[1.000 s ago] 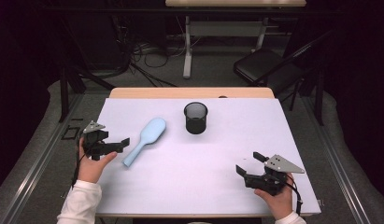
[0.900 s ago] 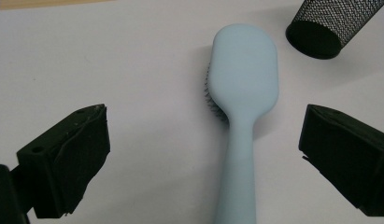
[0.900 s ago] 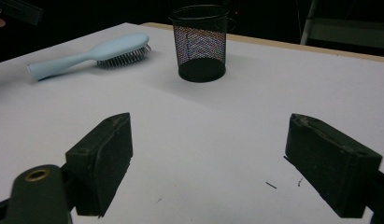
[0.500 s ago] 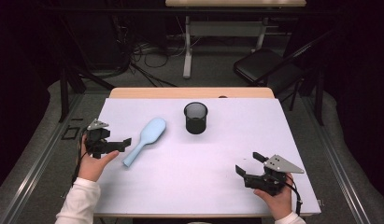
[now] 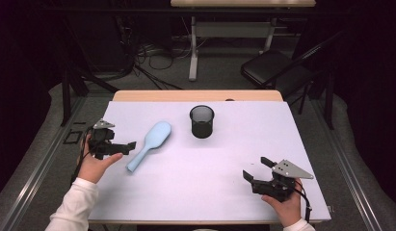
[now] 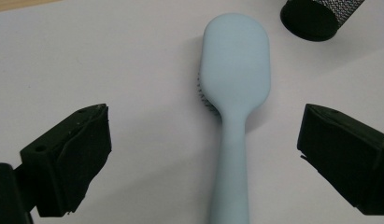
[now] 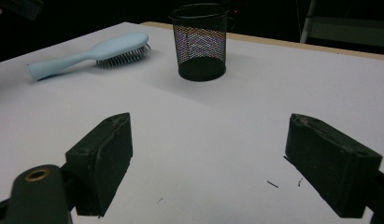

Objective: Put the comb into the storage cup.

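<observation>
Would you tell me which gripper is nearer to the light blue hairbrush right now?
Left. The left gripper hovers open right beside the hairbrush handle, jaws either side of it. The right gripper rests open at the table's near right, well away from the brush.

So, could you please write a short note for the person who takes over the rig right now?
Left claw: open, empty, lined up with the handle of the light blue hairbrush, not gripping it.
Right claw: open, empty, low over the near right part of the white table.
Hairbrush: lies bristles down on the left side of the table.
Black mesh cup: stands upright at the middle back, empty as far as I can see.
Done: nothing picked up yet.
Left: probably grip the brush handle and put it in the cup.
</observation>
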A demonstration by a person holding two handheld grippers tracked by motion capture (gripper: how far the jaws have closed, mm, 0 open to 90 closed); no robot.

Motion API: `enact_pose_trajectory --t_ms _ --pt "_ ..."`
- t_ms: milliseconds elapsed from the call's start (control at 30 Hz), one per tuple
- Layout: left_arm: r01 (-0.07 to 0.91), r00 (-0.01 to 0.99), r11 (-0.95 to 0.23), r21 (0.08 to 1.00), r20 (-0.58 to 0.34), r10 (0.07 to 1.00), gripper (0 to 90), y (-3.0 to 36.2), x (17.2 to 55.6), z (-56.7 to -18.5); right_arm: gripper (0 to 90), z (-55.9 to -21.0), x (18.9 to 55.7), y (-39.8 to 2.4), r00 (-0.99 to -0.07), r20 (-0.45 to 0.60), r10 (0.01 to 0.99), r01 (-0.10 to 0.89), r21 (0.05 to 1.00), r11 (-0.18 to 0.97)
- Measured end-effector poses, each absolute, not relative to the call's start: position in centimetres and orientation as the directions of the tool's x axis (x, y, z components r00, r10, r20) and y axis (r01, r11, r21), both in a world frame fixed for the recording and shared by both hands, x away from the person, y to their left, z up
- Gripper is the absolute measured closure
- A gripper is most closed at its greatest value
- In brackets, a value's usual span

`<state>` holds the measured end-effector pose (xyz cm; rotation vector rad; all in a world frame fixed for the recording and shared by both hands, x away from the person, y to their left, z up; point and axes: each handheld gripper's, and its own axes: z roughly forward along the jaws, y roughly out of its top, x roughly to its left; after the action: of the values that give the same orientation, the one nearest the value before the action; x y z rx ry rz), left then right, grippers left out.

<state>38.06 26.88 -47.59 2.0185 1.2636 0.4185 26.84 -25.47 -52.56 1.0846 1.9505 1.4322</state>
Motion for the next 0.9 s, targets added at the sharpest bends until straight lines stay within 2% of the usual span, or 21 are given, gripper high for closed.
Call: enact_pose_trajectory --t_ms 900 --pt "0.693 0.484 -0.319 0.647 -0.088 0.871 3.2 26.3 39.3 -46.7 14.7 -52.6 26.8 -25.5 -0.565 0.074 0.822 0.312 0.941 0.13"
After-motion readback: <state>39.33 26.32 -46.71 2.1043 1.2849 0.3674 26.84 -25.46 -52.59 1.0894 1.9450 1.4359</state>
